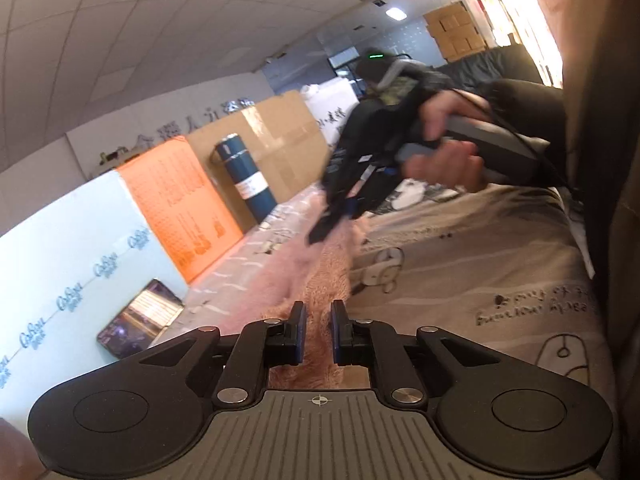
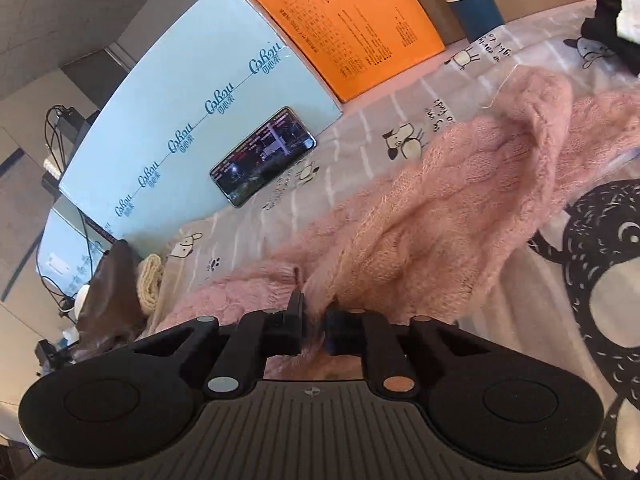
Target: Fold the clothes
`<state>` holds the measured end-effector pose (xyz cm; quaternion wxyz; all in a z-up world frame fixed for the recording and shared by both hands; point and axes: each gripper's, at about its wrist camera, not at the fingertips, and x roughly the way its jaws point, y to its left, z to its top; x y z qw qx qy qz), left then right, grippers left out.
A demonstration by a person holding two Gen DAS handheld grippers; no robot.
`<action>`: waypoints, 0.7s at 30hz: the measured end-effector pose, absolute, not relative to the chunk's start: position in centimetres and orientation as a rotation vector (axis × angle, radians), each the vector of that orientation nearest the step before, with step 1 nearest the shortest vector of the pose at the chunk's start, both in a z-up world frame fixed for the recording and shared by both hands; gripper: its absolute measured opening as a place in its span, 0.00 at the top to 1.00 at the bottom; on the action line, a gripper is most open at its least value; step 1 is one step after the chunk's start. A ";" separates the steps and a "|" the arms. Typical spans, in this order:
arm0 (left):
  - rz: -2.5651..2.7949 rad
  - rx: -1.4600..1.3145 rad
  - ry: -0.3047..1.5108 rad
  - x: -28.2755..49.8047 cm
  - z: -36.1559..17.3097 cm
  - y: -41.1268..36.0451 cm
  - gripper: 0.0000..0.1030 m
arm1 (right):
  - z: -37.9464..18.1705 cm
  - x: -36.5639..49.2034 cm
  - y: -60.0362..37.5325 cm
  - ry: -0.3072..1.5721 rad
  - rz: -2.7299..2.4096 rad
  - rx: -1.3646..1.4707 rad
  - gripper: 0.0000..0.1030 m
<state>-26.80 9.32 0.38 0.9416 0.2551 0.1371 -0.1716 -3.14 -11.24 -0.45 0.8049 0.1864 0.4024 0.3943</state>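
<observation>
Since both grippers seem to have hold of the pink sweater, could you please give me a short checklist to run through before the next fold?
1. Left gripper closed on the pink sweater: ok, knit sits between its fingers.
2. Right gripper closed on the sweater: ok, fabric is pinched there.
3. Sweater spread flat: not ok, it is bunched and twisted.
4. Phone out of the fold's way: ok, it leans against the light blue box, apart from the sweater.
5. Bedsheet free where the fold lands: cannot tell.
</observation>
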 end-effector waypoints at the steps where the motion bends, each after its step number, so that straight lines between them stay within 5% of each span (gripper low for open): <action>1: -0.344 0.497 0.266 -26.9 0.8 9.9 0.91 | -0.1 -4.0 -12.2 0.826 0.848 0.407 0.94; 7: -0.429 0.339 0.253 -28.1 2.8 12.2 0.93 | 2.0 -10.2 -16.9 0.674 0.890 0.401 0.94; 14: -0.408 0.283 0.376 -27.6 1.4 13.2 0.88 | 0.8 -13.3 -19.2 0.731 0.896 0.333 0.90; 15: -0.399 0.278 0.380 -27.5 1.3 13.2 0.86 | 0.7 -13.3 -19.5 0.738 0.898 0.327 0.87; 16: -0.390 0.272 0.384 -27.5 1.2 13.3 0.82 | 0.7 -13.3 -19.8 0.734 0.899 0.316 0.67; 18: -0.378 0.256 0.391 -27.6 1.1 13.5 0.69 | 1.1 -13.2 -20.9 0.702 0.855 0.313 0.44; 21: -0.374 0.226 0.405 -28.0 1.2 13.8 0.57 | 1.5 -11.7 -23.0 0.661 0.719 0.322 0.34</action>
